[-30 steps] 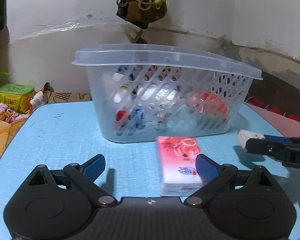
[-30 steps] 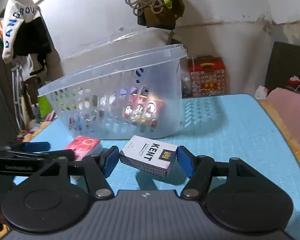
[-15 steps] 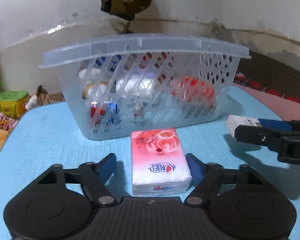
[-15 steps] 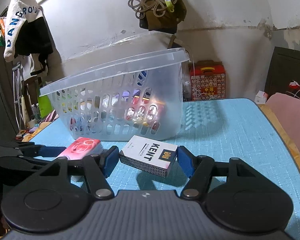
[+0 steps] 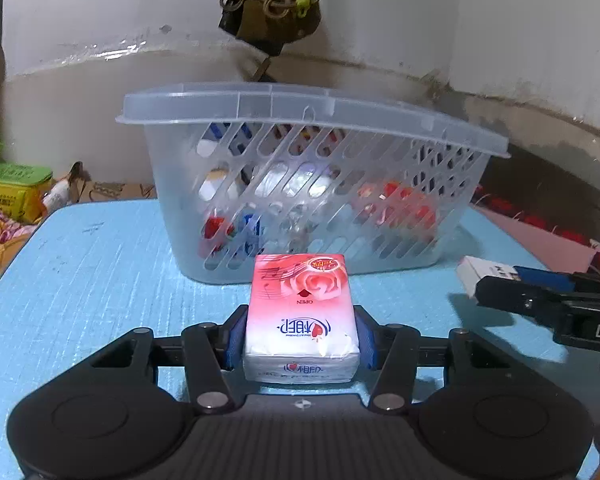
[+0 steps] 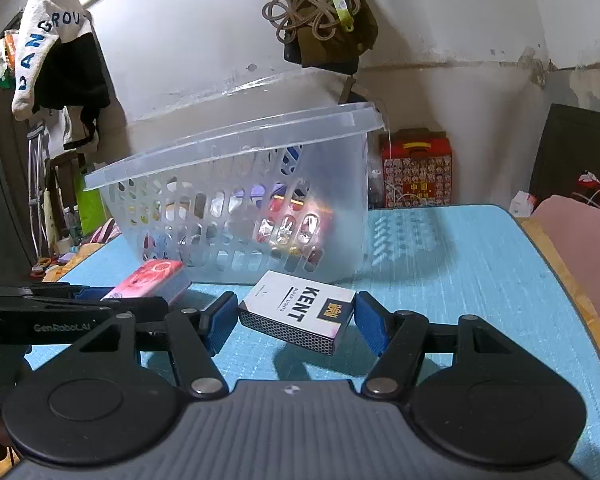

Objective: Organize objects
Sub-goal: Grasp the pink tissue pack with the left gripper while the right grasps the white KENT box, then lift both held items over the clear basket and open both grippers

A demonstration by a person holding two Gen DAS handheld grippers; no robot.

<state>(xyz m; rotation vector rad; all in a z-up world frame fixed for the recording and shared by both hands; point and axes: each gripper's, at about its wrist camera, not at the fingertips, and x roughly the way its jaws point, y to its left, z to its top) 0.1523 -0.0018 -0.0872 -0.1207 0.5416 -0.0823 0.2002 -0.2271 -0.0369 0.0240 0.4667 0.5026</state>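
Observation:
My left gripper (image 5: 300,338) is shut on a pink rose-print tissue pack (image 5: 300,312), just in front of the clear plastic basket (image 5: 308,184) on the blue mat. My right gripper (image 6: 296,320) is shut on a white KENT cigarette box (image 6: 298,312) and holds it tilted just above the mat, near the basket's (image 6: 240,200) right end. The basket holds several small colourful items. The tissue pack (image 6: 152,280) and left gripper (image 6: 72,308) show at the left of the right wrist view; the cigarette box (image 5: 484,274) and right gripper show at the right of the left wrist view.
The blue mat (image 5: 100,280) covers the table. A green tin (image 5: 16,190) and wrappers lie off its left edge. A red patterned box (image 6: 416,168) stands behind the basket. Pink cloth (image 6: 580,248) lies off the right edge. A bag with cords (image 6: 320,20) hangs on the wall.
My left gripper moved in around the tissue pack and closed on it. My right gripper kept holding the cigarette box, almost still.

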